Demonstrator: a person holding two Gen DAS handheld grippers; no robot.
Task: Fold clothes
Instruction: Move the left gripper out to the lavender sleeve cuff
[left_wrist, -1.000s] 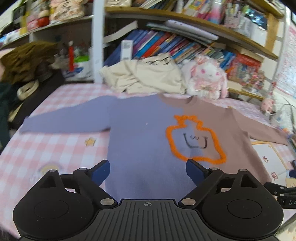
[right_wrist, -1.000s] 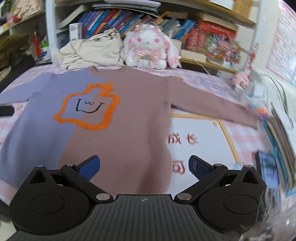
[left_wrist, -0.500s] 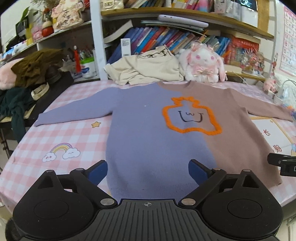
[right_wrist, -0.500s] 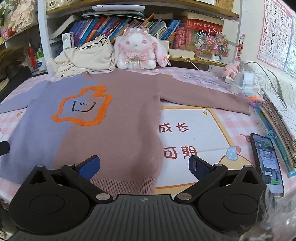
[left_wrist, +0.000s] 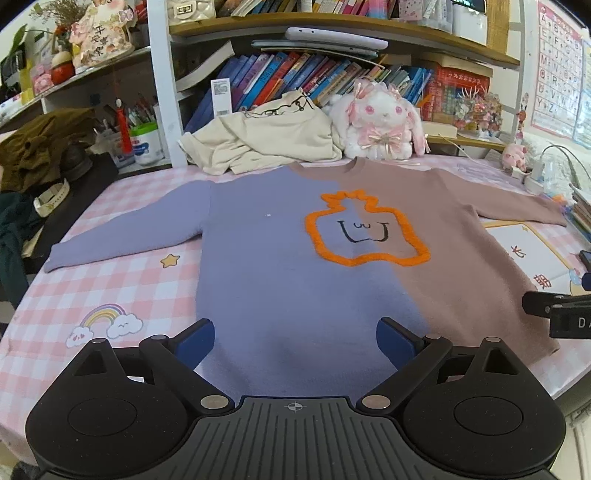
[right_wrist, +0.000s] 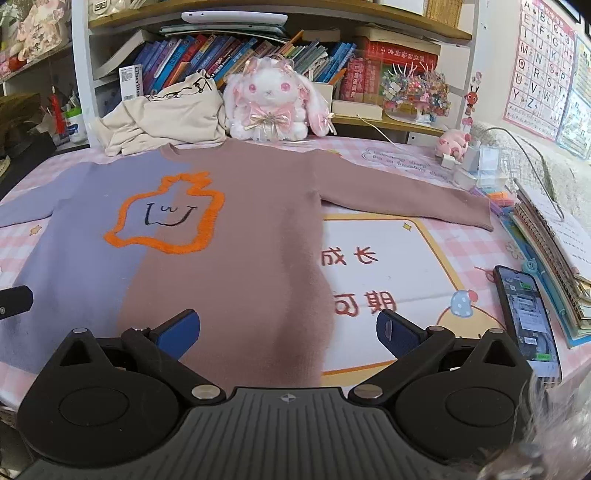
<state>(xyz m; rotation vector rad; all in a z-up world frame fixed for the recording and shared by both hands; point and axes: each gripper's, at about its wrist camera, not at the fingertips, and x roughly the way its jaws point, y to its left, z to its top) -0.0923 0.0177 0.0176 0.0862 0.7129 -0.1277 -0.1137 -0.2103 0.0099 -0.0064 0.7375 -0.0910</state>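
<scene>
A sweater (left_wrist: 280, 258) (right_wrist: 236, 236), lilac on its left half and dusty pink on its right, lies flat and face up on the pink checked table, both sleeves spread out. An orange outline with a small face marks its chest. My left gripper (left_wrist: 295, 341) hovers open above the lilac hem, nothing between its blue pads. My right gripper (right_wrist: 288, 334) stands open over the pink hem, also holding nothing. The right gripper's tip (left_wrist: 554, 314) shows at the right edge of the left wrist view.
A crumpled cream garment (left_wrist: 266, 140) (right_wrist: 166, 118) and a white plush rabbit (left_wrist: 380, 122) (right_wrist: 273, 103) sit behind the collar, under bookshelves. A phone (right_wrist: 526, 317) and stacked notebooks (right_wrist: 550, 236) lie right. Dark clothes (left_wrist: 33, 155) pile at the left. A printed mat (right_wrist: 384, 266) lies under the right sleeve.
Both grippers have pulled back and up toward the near table edge, so the whole sweater now shows. Their jaws stayed open; the sweater has not moved.
</scene>
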